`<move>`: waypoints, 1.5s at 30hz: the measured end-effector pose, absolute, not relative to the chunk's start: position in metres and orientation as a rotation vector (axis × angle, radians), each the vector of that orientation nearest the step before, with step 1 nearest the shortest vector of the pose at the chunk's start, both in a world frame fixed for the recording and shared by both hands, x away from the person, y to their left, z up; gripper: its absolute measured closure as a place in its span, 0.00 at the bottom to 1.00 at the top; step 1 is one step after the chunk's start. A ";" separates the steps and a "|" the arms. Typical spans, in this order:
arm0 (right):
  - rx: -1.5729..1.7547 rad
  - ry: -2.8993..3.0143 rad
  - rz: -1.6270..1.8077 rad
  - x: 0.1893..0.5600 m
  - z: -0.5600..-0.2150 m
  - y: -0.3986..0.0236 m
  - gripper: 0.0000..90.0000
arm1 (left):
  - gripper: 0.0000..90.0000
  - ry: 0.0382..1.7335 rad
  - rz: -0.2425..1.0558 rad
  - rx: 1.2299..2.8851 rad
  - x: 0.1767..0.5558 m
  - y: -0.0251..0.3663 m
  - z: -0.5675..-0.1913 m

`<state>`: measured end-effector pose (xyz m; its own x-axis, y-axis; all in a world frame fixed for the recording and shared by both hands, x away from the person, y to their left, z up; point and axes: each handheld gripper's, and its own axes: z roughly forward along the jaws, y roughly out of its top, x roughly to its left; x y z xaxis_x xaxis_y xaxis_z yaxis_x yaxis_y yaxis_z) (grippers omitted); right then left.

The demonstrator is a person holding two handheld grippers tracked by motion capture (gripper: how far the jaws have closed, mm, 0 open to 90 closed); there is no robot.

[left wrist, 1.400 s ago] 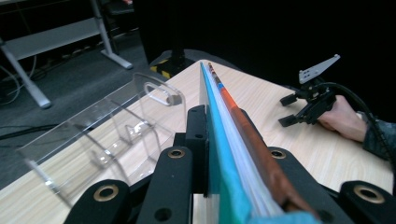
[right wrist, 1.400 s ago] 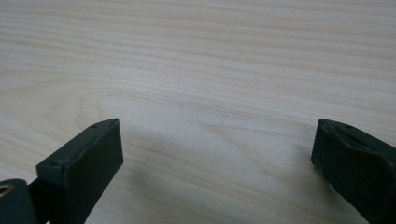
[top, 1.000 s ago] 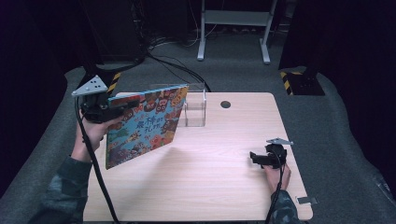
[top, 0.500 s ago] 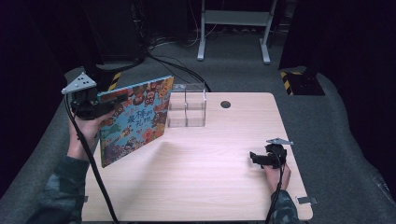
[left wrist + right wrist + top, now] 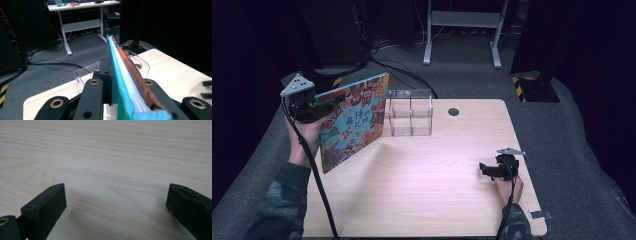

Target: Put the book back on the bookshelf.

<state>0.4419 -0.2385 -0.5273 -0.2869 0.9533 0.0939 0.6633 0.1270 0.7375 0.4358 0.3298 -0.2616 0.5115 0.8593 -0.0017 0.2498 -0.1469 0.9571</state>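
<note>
Colourful cartoon figures cover the front of the thin picture book (image 5: 354, 120), which is held up in the air over the left edge of the pale wooden table (image 5: 422, 200). The left gripper (image 5: 334, 102) is clamped on the book near its upper left part, and the book hangs tilted, its lower corner close to the table edge. In the left gripper view the two black jaws press on both sides of the book (image 5: 125, 82), seen edge-on with a teal cover, white pages and a brown spine strip. Just beside the book, toward the back of the table, stands a clear plastic rack with compartments (image 5: 409, 112); whether the book touches it I cannot tell. A small round hole (image 5: 454, 111) lies in the tabletop behind the rack.

The right gripper (image 5: 484, 168) rests low on the table at the right side, well apart from the book. Its jaws stand wide apart with only bare wood (image 5: 112, 170) between them.
</note>
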 end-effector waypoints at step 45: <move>1.543 2.013 0.955 0.442 -0.528 -0.236 0.04 | 0.90 1.051 0.818 1.524 0.482 0.310 -0.283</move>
<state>0.4420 -0.2362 -0.5275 -0.2894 0.9545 0.0724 0.6599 0.1442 0.7374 0.4818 0.3101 -0.2832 0.3771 0.9257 -0.0291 0.1987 -0.0502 0.9788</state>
